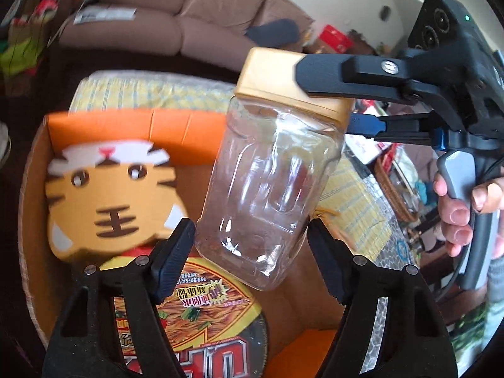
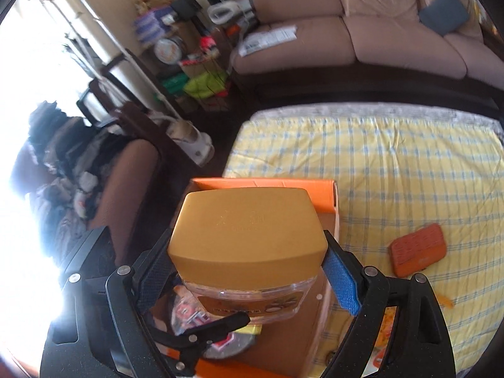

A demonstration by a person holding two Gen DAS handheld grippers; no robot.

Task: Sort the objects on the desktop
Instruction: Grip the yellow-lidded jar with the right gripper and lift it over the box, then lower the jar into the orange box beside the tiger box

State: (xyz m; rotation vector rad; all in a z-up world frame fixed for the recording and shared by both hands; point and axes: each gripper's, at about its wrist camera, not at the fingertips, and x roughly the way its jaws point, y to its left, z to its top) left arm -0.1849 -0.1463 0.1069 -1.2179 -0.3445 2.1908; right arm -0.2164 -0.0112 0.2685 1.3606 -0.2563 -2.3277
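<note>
A clear plastic jar (image 1: 267, 189) with a gold lid (image 2: 249, 230) hangs tilted above an orange cardboard box (image 1: 135, 126). My right gripper (image 2: 247, 267) is shut on the lid, one pad on each side of it; in the left wrist view the right gripper (image 1: 324, 97) reaches in from the right across the lid. My left gripper (image 1: 250, 230) clamps the lower part of the jar's body, both pads touching its sides. Inside the box lie a tiger plush (image 1: 110, 195) and an instant noodle bowl (image 1: 201, 315).
The box stands on a table under a yellow checked cloth (image 2: 393, 163). An orange pouch-like object (image 2: 417, 253) lies on the cloth to the right. A brown sofa (image 2: 362, 41) runs behind the table, and a wicker basket (image 1: 390, 182) sits at the right.
</note>
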